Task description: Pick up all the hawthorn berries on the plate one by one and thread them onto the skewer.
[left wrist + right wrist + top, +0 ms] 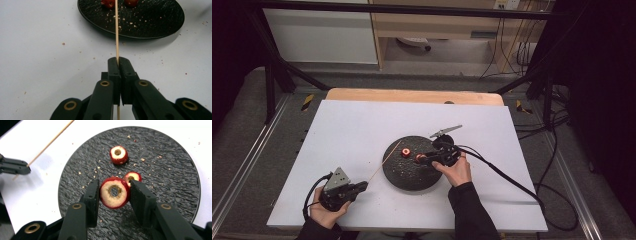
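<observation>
Near the table's (pixel 362 120) front left corner, a bare skewer (pixel 116 30) is pinched in the left gripper (pixel 118 60), tip over the plate's (pixel 170 170) edge. One cored fruit slice (pixel 114 193) is clamped by the right gripper (pixel 113 192); two more slices (pixel 118 154), probably hawthorn, lie unthreaded. Nothing is skewered yet.

Overall light: the white counter (pixel 362 130) is glowing bright and even under overhead light, while the room's sides are sinking into black.
Shadows: soft ones are lying beside the black plate (pixel 175 182).
Focus: near jaws are blurring slightly in both gripper views.
Sharpness: the high view is looking grainy.
</observation>
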The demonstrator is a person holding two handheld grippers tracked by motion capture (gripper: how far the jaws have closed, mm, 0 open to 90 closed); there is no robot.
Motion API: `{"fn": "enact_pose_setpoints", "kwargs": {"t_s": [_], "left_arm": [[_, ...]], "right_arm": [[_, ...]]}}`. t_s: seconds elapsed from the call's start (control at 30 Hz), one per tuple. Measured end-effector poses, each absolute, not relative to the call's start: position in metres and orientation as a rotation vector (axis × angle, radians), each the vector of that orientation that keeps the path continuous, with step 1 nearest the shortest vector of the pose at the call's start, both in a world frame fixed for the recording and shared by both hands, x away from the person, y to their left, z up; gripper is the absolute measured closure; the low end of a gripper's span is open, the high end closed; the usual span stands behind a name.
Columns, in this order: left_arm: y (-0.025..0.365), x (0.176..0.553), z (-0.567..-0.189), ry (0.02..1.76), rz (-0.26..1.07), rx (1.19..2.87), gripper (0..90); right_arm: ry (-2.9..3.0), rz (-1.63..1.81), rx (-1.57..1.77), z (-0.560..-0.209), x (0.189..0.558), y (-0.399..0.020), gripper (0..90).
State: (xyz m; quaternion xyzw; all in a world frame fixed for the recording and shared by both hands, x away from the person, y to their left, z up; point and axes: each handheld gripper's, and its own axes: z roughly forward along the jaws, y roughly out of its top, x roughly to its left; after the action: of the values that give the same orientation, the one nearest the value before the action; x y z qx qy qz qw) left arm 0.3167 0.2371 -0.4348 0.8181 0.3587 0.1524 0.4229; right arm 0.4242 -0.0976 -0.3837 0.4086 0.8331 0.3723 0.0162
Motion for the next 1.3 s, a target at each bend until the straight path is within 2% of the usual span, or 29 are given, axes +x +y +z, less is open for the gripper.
{"fn": "enact_pose_setpoints", "kwargs": {"t_s": [0.6,1.3], "left_arm": [[0.234,0.315,-0.436,0.909,0.388,2.027,87.7],[0.231,0.312,-0.436,0.923,0.382,1.988,87.7]], "right_arm": [[2.324,1.519,1.375,-0.398,0.409,-0.110,61.3],[1.964,1.880,1.469,-0.410,0.403,-0.100,61.4]]}}
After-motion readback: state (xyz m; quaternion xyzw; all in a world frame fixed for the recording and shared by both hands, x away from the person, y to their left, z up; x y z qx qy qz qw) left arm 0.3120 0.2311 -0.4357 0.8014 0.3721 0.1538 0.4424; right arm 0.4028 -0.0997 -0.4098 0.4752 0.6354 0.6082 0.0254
